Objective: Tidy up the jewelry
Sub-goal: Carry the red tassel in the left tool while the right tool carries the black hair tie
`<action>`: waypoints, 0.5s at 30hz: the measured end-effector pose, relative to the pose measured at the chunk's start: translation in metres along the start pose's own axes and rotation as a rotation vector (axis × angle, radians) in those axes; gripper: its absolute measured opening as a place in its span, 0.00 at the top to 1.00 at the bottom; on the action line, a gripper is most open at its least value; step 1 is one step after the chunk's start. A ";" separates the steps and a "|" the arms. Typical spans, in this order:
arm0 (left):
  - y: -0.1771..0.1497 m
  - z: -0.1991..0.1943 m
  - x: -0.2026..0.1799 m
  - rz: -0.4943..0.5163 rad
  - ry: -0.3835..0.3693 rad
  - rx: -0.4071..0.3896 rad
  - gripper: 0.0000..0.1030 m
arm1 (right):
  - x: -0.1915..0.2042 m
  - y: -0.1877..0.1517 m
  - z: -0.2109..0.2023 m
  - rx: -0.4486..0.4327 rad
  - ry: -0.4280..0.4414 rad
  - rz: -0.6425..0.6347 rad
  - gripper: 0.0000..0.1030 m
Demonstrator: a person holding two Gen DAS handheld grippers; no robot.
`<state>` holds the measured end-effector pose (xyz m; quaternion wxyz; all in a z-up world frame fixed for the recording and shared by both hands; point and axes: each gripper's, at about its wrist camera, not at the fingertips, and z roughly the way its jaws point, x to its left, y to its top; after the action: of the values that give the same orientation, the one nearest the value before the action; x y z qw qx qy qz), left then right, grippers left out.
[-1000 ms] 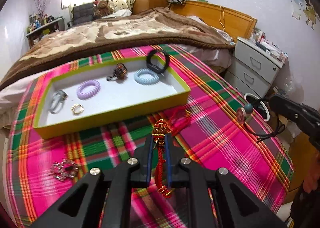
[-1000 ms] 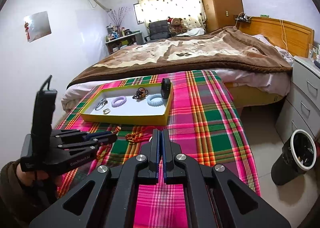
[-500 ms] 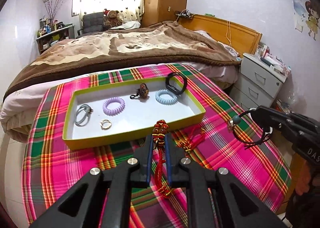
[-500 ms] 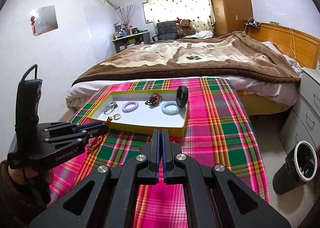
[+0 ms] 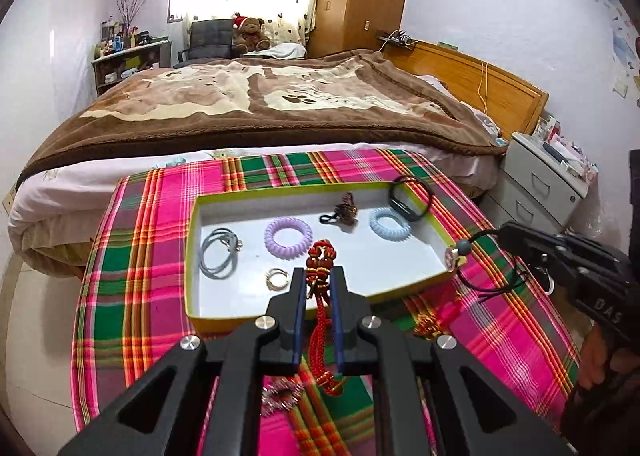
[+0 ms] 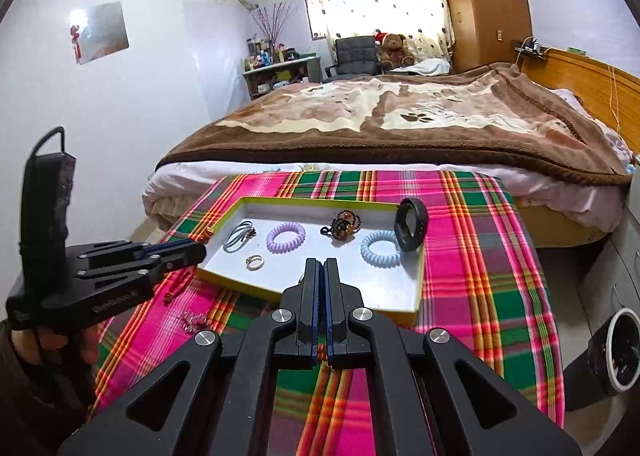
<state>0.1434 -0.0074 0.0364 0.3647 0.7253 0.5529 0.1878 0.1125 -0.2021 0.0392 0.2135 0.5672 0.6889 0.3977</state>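
Observation:
A yellow-rimmed white tray [image 5: 404,296] [image 6: 416,296] lies on a plaid cloth. In it are a purple coil tie [image 5: 288,236], a blue coil tie [image 5: 390,223], a grey hair tie [image 5: 218,256], a ring [image 5: 277,279], a brown beaded piece [image 5: 346,210] and a black band [image 5: 408,200] on the rim. My left gripper [image 5: 318,276] is shut on a red knotted cord [image 5: 322,256], held above the tray's near edge. My right gripper [image 6: 321,264] is shut on a black cord necklace with a grey bead [image 5: 464,247], seen at the tray's right corner in the left wrist view.
A silver beaded bracelet [image 5: 280,396] [image 6: 192,322] and a red-gold tassel [image 5: 436,316] lie on the cloth [image 5: 132,296] in front of the tray. A bed [image 5: 260,104] is behind, a nightstand [image 5: 544,184] to the right, a bin [image 6: 618,352] on the floor.
Both grippers have risen and moved forward toward the tray. The red cord now hangs over the tray's near edge, and the necklace has come to the tray's right corner.

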 end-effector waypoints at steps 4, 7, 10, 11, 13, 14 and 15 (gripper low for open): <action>0.009 0.011 0.010 0.001 0.019 0.011 0.89 | 0.000 0.009 0.026 0.034 0.005 -0.004 0.99; 0.012 0.020 0.015 0.000 0.022 0.027 0.89 | 0.000 0.013 0.045 0.053 0.011 -0.008 0.99; 0.011 0.029 0.022 -0.012 0.031 0.042 0.89 | 0.001 0.018 0.065 0.072 0.024 -0.014 0.99; 0.010 0.031 0.024 -0.010 0.039 0.048 0.89 | 0.001 0.020 0.074 0.089 0.023 -0.015 0.99; 0.009 0.037 0.030 -0.019 0.048 0.060 0.89 | 0.001 0.023 0.088 0.107 0.031 -0.018 0.99; 0.008 0.040 0.032 -0.024 0.047 0.068 0.89 | 0.001 0.024 0.096 0.122 0.043 -0.015 0.99; 0.007 0.043 0.033 -0.023 0.048 0.076 0.89 | 0.000 0.025 0.100 0.130 0.052 -0.013 0.99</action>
<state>0.1875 0.0088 0.0091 0.3258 0.7276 0.5763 0.1798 0.2025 -0.1702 -0.0005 0.1608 0.5650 0.7221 0.3654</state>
